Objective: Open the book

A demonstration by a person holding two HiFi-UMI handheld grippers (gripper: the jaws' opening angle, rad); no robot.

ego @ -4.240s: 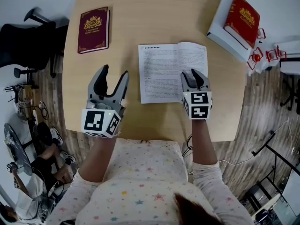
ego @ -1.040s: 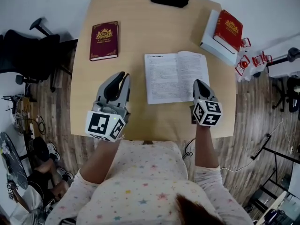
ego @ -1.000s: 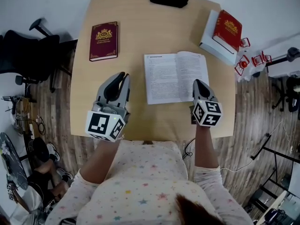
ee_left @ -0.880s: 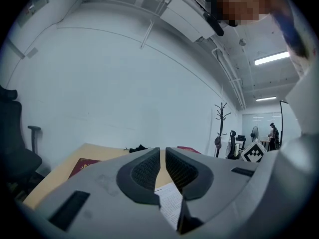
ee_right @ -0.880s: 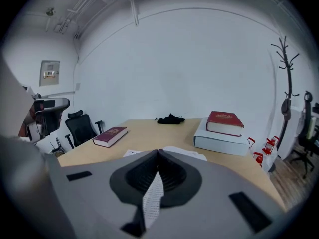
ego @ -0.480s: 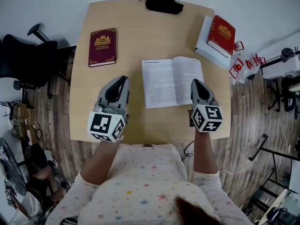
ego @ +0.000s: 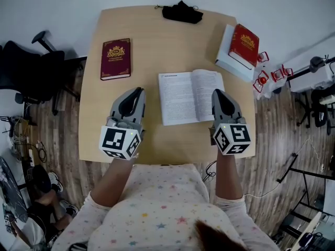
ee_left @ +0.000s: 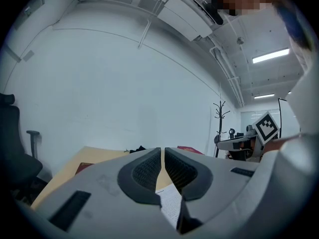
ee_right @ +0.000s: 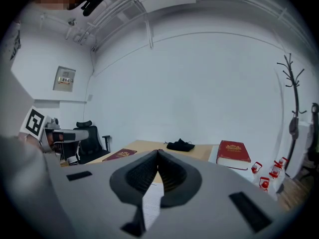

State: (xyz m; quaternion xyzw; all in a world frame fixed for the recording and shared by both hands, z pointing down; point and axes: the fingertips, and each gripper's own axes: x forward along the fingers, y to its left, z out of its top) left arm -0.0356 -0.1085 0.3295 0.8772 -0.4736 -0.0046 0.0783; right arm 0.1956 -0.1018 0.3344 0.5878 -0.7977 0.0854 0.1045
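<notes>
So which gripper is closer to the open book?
Right. The right gripper hangs at the right edge of the open book; the left gripper is beside its left edge, apart.

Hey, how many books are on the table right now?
3: a closed maroon book at the table's far left, an open book in the middle, a red book far right atop a white block, perhaps a fourth book.

Bright, even light, soft shadows, strong fisheye bending at edges

Light wood table (ego: 152, 46) has an open book (ego: 189, 95) mid, maroon book (ego: 115, 59) left, black cloth (ego: 181, 12) far, white box (ego: 226, 61) far right.
</notes>
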